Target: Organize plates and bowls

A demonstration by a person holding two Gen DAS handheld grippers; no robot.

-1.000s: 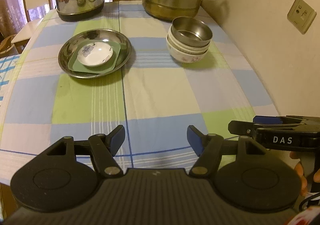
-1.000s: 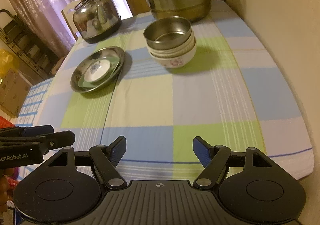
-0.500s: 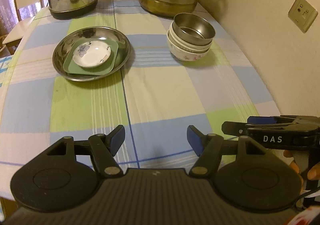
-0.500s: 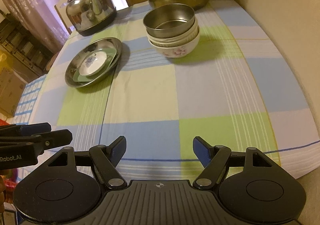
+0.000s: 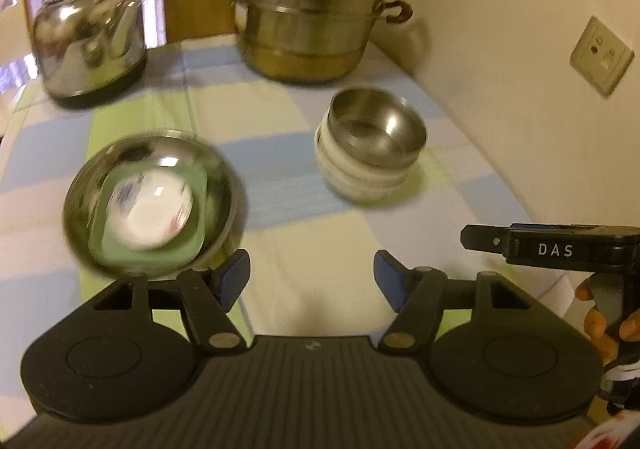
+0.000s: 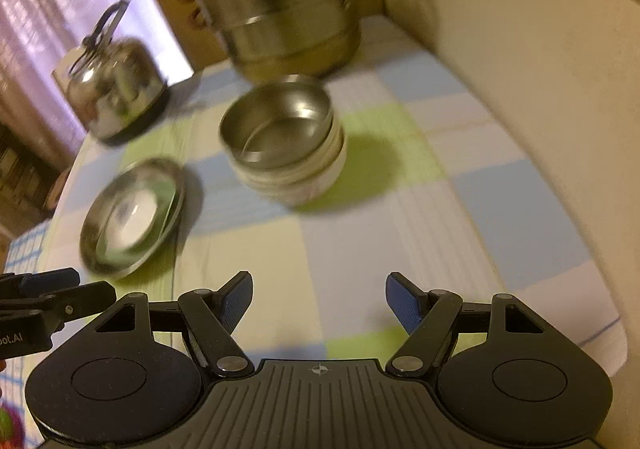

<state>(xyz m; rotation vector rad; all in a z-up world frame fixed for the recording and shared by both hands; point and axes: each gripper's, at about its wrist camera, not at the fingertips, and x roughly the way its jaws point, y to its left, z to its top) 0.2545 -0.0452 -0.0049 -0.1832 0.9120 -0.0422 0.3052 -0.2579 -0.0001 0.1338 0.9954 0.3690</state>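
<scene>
A steel plate [image 5: 224,173] on the checked tablecloth holds a green square dish [image 5: 192,245] with a small white patterned saucer [image 5: 150,211] on top. To its right stands a stack of white bowls [image 5: 360,181] with a steel bowl [image 5: 378,129] nested on top. My left gripper [image 5: 310,277] hovers open just short of the plate's near right rim, nothing between its blue pads. My right gripper [image 6: 320,295] is open and empty over bare cloth, with the bowl stack [image 6: 296,177] ahead and the steel plate [image 6: 176,185] to the left.
A steel kettle [image 5: 90,45] and a tall stacked steamer pot [image 5: 312,9] stand at the back of the table. The wall with sockets [image 5: 602,57] runs along the right edge. The table's near right corner [image 6: 600,329] is close to my right gripper.
Both grippers have moved forward over the table toward the dishes, which now look larger and closer. The view is blurred with motion. Both stayed open.
</scene>
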